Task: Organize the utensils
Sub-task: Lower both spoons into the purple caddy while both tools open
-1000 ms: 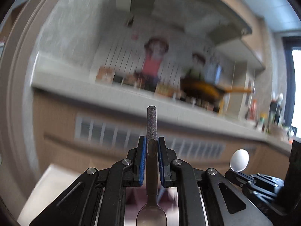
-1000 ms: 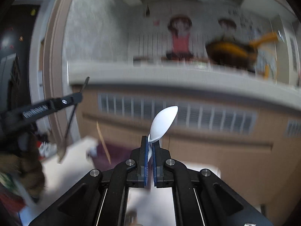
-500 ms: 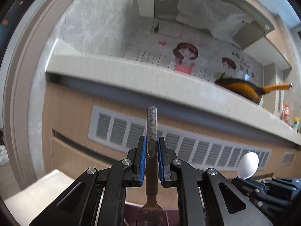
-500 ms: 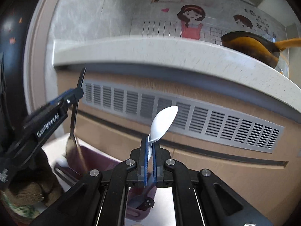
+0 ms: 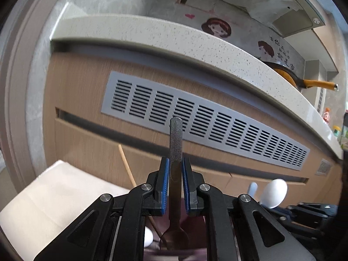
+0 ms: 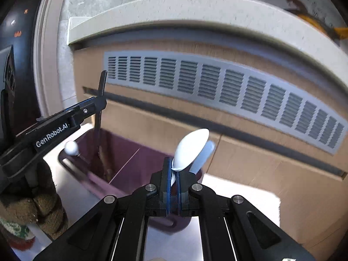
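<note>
Below a speckled kitchen counter point(image 5: 195, 41), the left gripper point(image 5: 175, 187) is clamping a metal spoon point(image 5: 176, 143) and the right gripper point(image 6: 173, 187) is pinching a white spoon point(image 6: 190, 148), both hanging over the purple holder point(image 6: 130, 165), whose rim risks catching either spoon.

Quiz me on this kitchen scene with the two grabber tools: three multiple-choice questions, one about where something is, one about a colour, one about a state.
1. Where is the bowl end of the metal spoon that the left gripper holds?
A. On the countertop
B. Down inside the purple container
C. On the floor

2. What colour is the spoon in the right gripper?
A. White
B. Red
C. Black

3. How do the left gripper's jaws stand?
A. Wide open, empty
B. Shut with nothing between them
C. Shut on the metal spoon's handle

Answers:
1 B: the right wrist view shows the spoon's lower end dipping below the container's rim.
2 A: its bowl above the blue pads is plainly white.
3 C: the blue pads press on the handle from both sides.
</note>
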